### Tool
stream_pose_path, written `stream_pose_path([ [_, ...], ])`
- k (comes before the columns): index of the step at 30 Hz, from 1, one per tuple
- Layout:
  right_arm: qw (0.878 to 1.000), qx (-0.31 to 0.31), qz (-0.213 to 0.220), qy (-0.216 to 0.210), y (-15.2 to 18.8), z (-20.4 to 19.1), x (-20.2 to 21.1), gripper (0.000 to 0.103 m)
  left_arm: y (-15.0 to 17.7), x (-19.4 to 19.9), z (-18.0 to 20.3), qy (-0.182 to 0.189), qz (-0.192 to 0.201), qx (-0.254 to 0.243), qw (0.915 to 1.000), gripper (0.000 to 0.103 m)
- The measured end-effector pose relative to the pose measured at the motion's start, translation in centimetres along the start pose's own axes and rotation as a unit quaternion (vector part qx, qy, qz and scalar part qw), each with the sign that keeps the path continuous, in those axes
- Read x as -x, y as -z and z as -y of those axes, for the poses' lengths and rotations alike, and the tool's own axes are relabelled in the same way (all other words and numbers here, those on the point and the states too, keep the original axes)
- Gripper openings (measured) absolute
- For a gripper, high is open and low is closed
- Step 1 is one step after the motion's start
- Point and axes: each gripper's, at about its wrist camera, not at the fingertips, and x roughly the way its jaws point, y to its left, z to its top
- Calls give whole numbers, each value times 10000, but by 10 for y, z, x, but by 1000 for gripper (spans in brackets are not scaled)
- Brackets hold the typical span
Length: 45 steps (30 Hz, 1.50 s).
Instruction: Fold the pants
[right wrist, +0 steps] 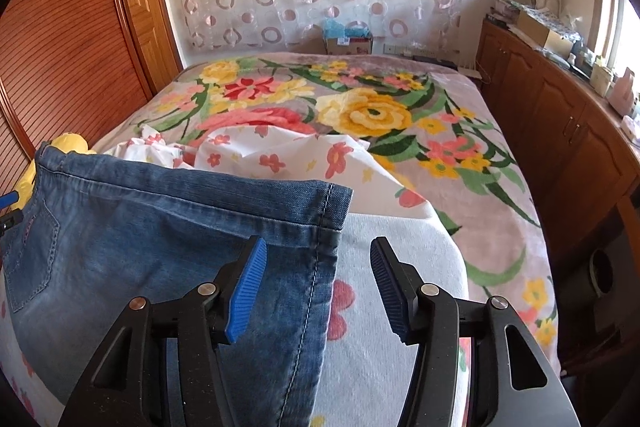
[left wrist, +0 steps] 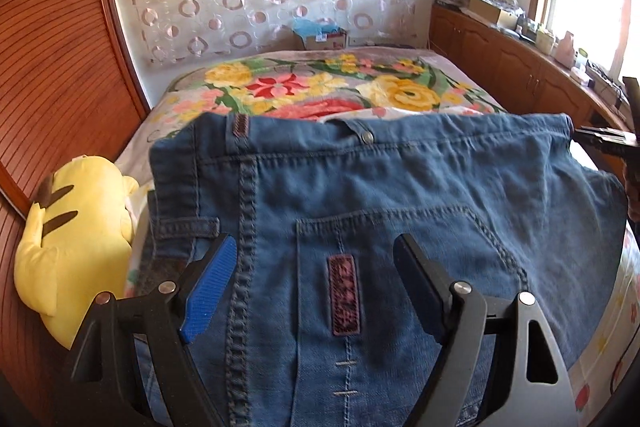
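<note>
I hold a tool in each hand over a pair of blue jeans [left wrist: 400, 195] lying folded on a bed. The jeans are my landmark for everything else.

My left tool [left wrist: 316, 267] hovers above the seat of the jeans, its two fingers spread wide apart with nothing clamped between them. Below it lie a back pocket and a small dark patch with pink stitching [left wrist: 344, 295]. The waistband, with a metal button [left wrist: 366, 137], runs along the far edge of the jeans.

My right tool [right wrist: 318, 263] hangs over the hem end of the jeans, its fingers also apart and gripping nothing. The side edge of the leg runs between the fingers, with the blue-padded left finger [right wrist: 246, 291] over the denim and the other finger over a white sheet with red flowers [right wrist: 380, 307] that lies under the jeans.

Beyond the jeans, a floral blanket [right wrist: 400, 115] with yellow and red blooms covers the bed. To the left of the jeans sits a yellow plush toy [left wrist: 76, 239]. To their right, past the bed, runs a row of wooden cabinets [right wrist: 560, 131].
</note>
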Motion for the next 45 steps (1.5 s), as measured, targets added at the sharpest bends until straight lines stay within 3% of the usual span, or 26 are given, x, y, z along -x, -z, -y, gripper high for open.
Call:
stream_pose_path([
  [3, 9997, 118, -74, 194, -11, -1, -12, 56, 5, -2, 2, -4, -64, -3, 10000, 82],
  [6, 9954, 134, -33, 949, -19, 3, -20, 56, 10, -3, 4, -33, -111, 15, 9999, 82],
  [12, 9980, -122, 289, 540, -11, 5, 10, 56, 20, 7, 0, -34, -98, 75, 9999, 79],
  [17, 9990, -228, 351, 139, 25, 7, 46, 56, 27, 21, -3, -25, -34, 149, 9999, 79],
  [27, 9989, -433, 51, -177, 89, 16, 93, 56, 47, 42, 0, 46, 39, 146, 9999, 79],
  [31, 9985, -462, -164, -244, 105, 13, 91, 56, 53, 44, 4, 50, -5, 170, 9998, 79],
  [40, 9973, -586, -297, -324, 100, 7, 81, 56, 66, 50, -7, -84, -53, 285, 9995, 79],
  [45, 9972, -552, -372, -340, 102, 4, 77, 47, 74, 55, -26, -235, -51, 444, 9987, 79],
])
